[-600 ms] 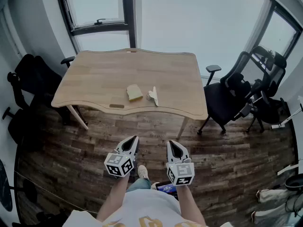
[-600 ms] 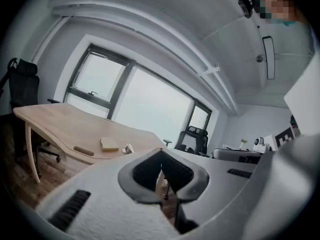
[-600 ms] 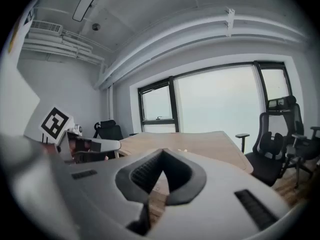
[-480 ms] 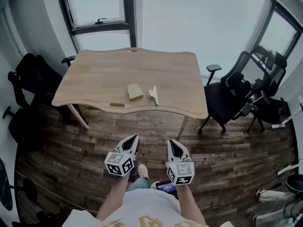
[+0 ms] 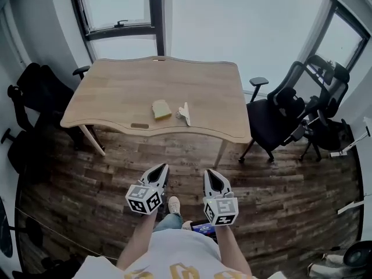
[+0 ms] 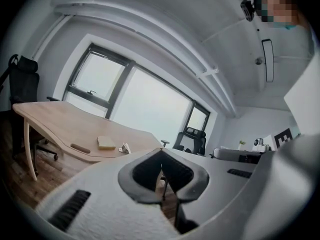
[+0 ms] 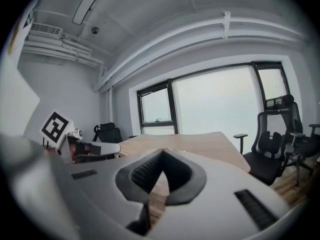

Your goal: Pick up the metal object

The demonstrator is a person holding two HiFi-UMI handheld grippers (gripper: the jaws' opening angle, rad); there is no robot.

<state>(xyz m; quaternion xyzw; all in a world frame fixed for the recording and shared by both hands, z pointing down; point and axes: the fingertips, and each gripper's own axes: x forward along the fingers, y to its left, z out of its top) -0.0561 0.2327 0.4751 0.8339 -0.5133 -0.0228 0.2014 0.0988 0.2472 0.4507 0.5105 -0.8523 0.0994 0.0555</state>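
Observation:
The metal object (image 5: 184,113) is a small silvery clip-like piece lying near the front edge of the wooden table (image 5: 116,92), just right of a yellow sponge (image 5: 158,108). In the left gripper view the metal object (image 6: 123,147) lies far ahead beside the sponge (image 6: 106,142). My left gripper (image 5: 162,168) and right gripper (image 5: 208,174) hover side by side over the floor, well short of the table. Both are shut, with nothing between the jaws. Each points toward the table, as the left gripper (image 6: 161,152) and right gripper (image 7: 162,152) show in their own views.
Black office chairs stand right of the table (image 5: 290,115) and left of it (image 5: 29,97). A dark wooden floor (image 5: 279,196) lies between me and the table. Windows (image 5: 116,10) run behind the table. A small brown slot (image 5: 139,125) sits at the table's front edge.
The head view has shifted slightly, so the table and chairs sit a little higher and further left. Both grippers stay shut and side by side.

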